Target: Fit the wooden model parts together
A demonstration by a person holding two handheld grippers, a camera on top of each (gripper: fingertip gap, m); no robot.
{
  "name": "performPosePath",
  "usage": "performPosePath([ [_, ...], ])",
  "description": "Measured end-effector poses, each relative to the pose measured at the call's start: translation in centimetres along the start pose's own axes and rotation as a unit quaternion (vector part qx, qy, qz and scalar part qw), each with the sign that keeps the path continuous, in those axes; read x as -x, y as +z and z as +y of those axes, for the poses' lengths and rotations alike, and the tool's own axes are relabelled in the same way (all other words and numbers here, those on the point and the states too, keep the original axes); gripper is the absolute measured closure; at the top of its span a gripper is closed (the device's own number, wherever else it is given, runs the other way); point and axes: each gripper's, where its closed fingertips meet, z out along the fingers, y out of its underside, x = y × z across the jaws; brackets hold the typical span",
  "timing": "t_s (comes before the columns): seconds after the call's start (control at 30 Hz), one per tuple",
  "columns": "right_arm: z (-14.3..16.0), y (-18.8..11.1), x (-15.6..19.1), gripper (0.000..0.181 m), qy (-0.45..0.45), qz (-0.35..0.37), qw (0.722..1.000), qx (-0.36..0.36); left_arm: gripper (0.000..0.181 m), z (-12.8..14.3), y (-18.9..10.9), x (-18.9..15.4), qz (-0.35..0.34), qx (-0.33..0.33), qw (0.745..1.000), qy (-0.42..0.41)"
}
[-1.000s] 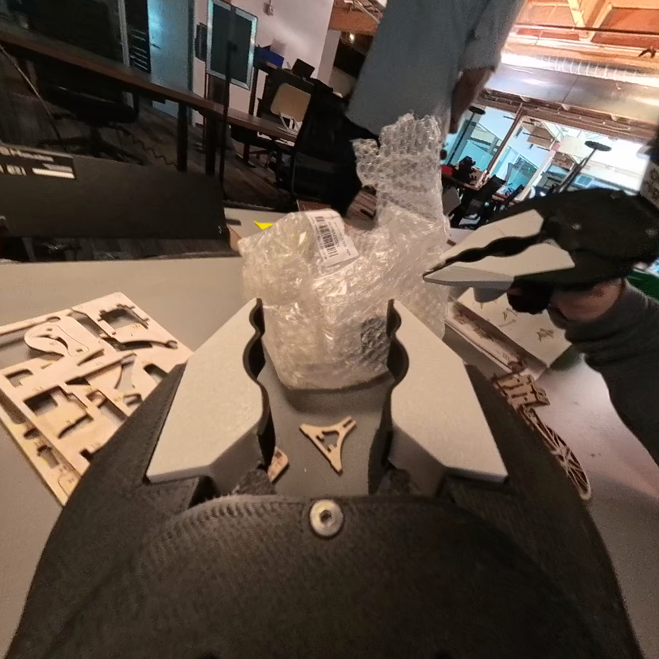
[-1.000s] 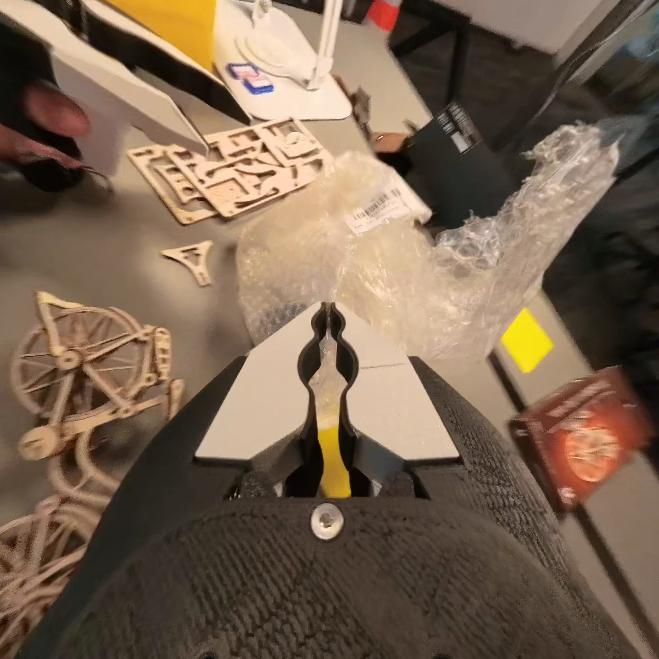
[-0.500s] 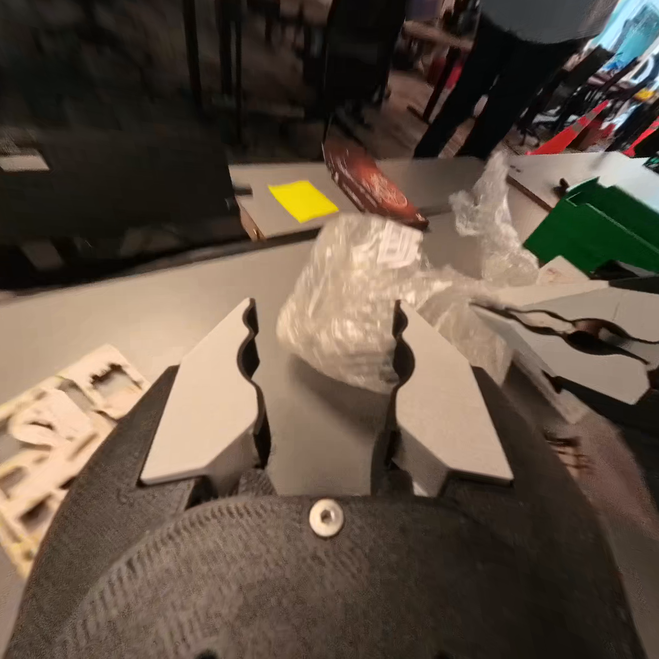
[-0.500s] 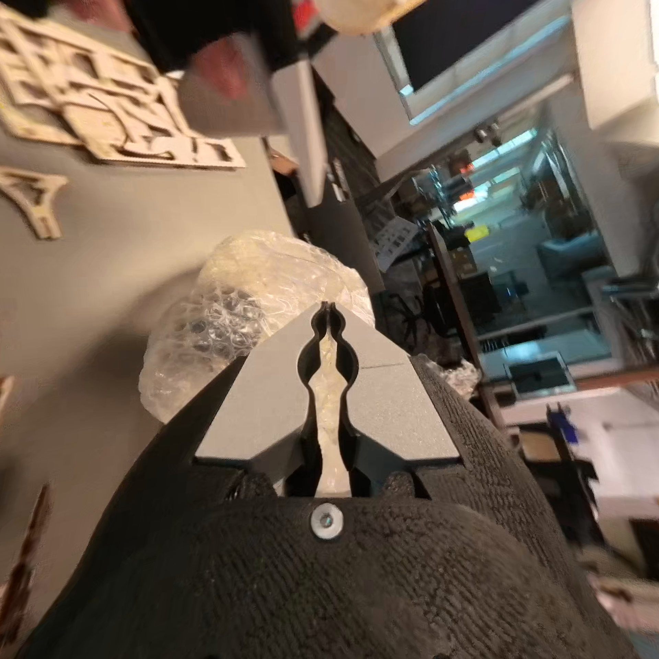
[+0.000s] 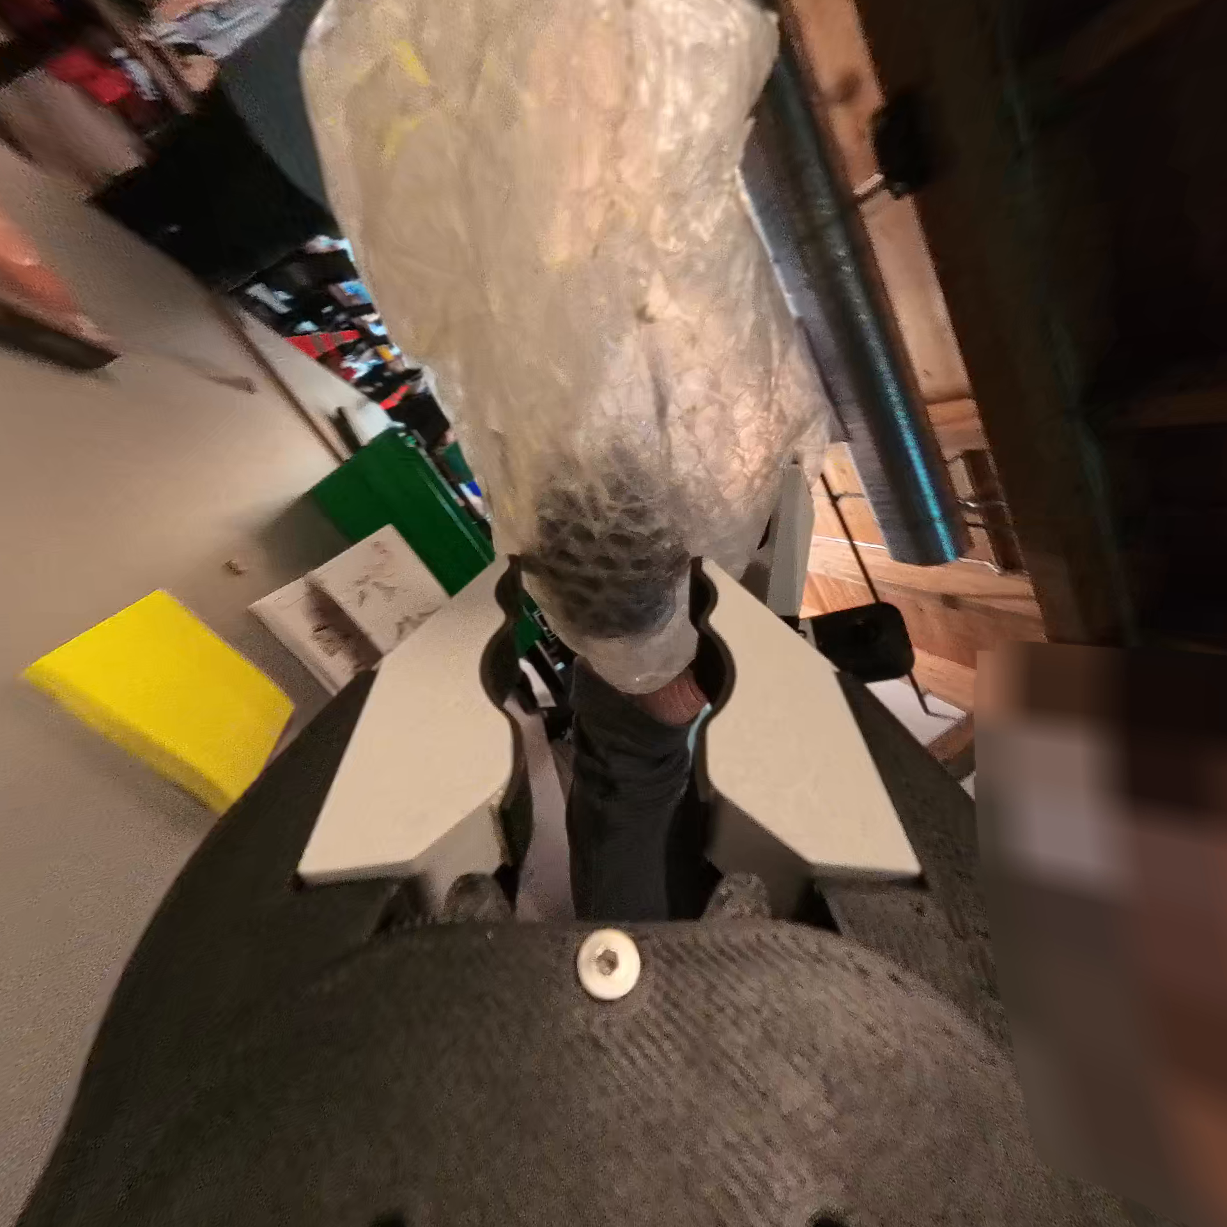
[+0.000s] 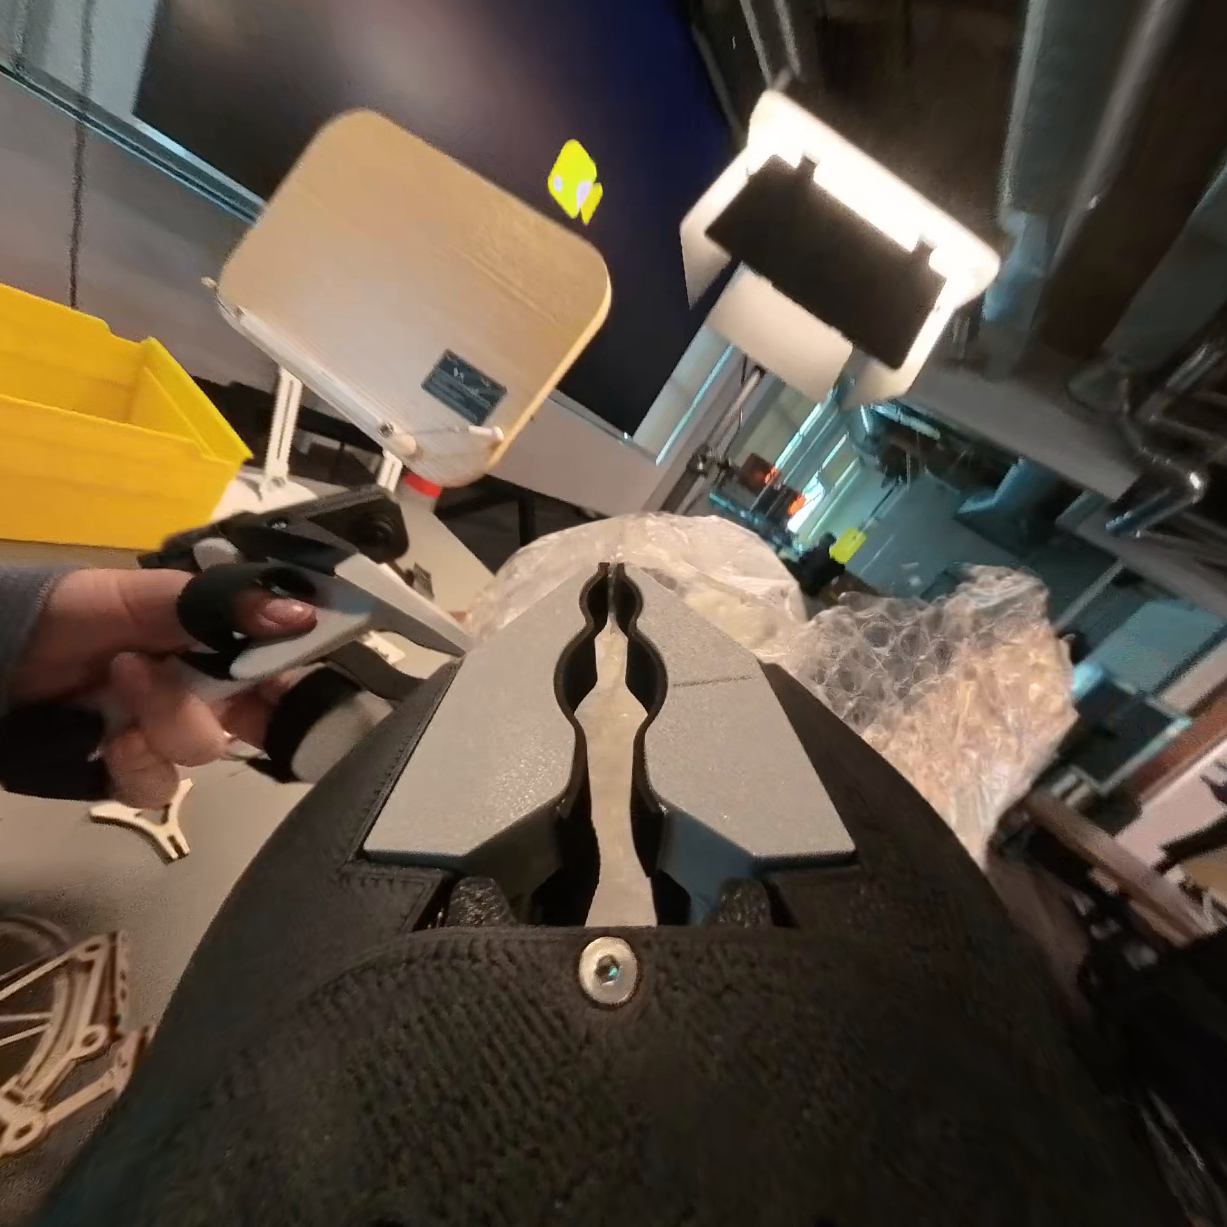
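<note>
A bubble-wrap bundle (image 5: 571,279) with a dark object in its lower end is held up off the grey table (image 5: 133,465). My left gripper (image 5: 603,584) is shut on that dark lower end. My right gripper (image 6: 611,570) is shut on a fold of the same bubble wrap (image 6: 929,670), which runs between its fingers. The left gripper (image 6: 451,641), held by a hand, also shows in the right wrist view with its tips at the wrap. A small Y-shaped wooden piece (image 6: 143,820) and a wooden wheeled model (image 6: 53,1009) lie on the table. Pale wooden sheets (image 5: 372,597) lie farther off.
A yellow block (image 5: 159,690) and a green bin (image 5: 405,504) sit on the table beyond the left gripper. A yellow bin (image 6: 86,431) and a pale board on a white stand (image 6: 411,292) stand behind the hand. A person's sleeve shows between the left fingers. The right gripper is farther from the wooden wheeled model (image 6: 53,1009), some 20 centimetres, than the left, some 15 centimetres. To reach the small Y-shaped wooden piece (image 6: 143,820) in a straight line is about 20 centimetres for my left fingers, about 25 centimetres for my right.
The bundle has been lifted off the table. My left gripper has closed on its lower end. Both views have tilted upward, and the right gripper stays shut on the wrap.
</note>
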Motion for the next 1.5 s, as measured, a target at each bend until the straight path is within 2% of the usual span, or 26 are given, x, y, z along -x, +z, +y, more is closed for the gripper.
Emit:
performPosePath([
  [0.1,-2.8,-0.9,0.9,0.181,-0.011,-0.03,0.999,-0.044,0.139,0.2,0.2,-2.1,0.045,0.002,0.997,0.056],
  [0.17,-5.0,-1.8,1.8,0.181,-0.019,-0.063,0.995,-0.078,0.142,0.2,0.2,-4.2,0.085,-0.01,0.989,0.121],
  [0.3,-8.3,-3.9,2.9,0.18,0.002,-0.128,0.988,-0.088,0.157,0.9,-0.4,-8.3,0.134,-0.043,0.948,0.286],
  [0.4,-11.5,-5.9,3.1,0.168,0.046,-0.157,0.981,-0.106,0.176,1.2,-0.9,-10.0,0.144,-0.056,0.919,0.362],
  [0.5,-14.0,-7.5,1.9,0.172,0.083,-0.133,0.98,-0.124,0.179,1.1,-1.1,-10.3,0.134,-0.061,0.91,0.387],
  [0.57,-14.0,-7.7,1.2,0.169,0.089,-0.109,0.985,-0.096,0.179,0.7,-1.1,-10.2,0.118,-0.074,0.908,0.396],
  [0.63,-14.0,-7.9,1.6,0.166,0.079,-0.11,0.988,-0.078,0.18,0.4,-0.9,-9.6,0.092,-0.078,0.905,0.409],
  [0.77,-16.2,-8.8,3.1,0.173,0.047,-0.116,0.986,-0.109,0.18,0.5,-0.8,-9.4,0.057,-0.07,0.882,0.462],
  [0.93,-10.9,-7.9,2.0,0.174,0.021,-0.08,0.994,0.068,0.18,0.8,-0.8,-10.4,0.059,-0.067,0.87,0.486],
  [1.03,-6.8,-8.6,2.5,0.171,-0.001,-0.108,0.976,0.187,0.18,0.4,-0.8,-10.7,0.058,-0.074,0.876,0.473],
  [1.1,-4.7,-8.6,3.0,0.157,-0.007,-0.126,0.964,0.232,0.18,0.3,-0.7,-10.9,0.061,-0.078,0.881,0.463],
  [1.13,-4.0,-8.4,2.9,0.148,-0.008,-0.124,0.962,0.243,0.18,0.4,-0.7,-11.1,0.065,-0.079,0.881,0.461],
  [1.3,-2.4,-6.7,2.5,0.13,-0.039,-0.115,0.962,0.244,0.18,0.9,-0.4,-11.9,0.096,-0.072,0.891,0.438],
  [1.4,-2.4,-6.1,2.6,0.131,-0.094,-0.111,0.964,0.225,0.181,1.2,-0.3,-12.0,0.108,-0.054,0.896,0.428],
  [1.5,-1.8,-5.9,3.6,0.133,-0.105,-0.137,0.958,0.229,0.181,1.8,-0.3,-12.3,0.132,-0.032,0.905,0.402],
])
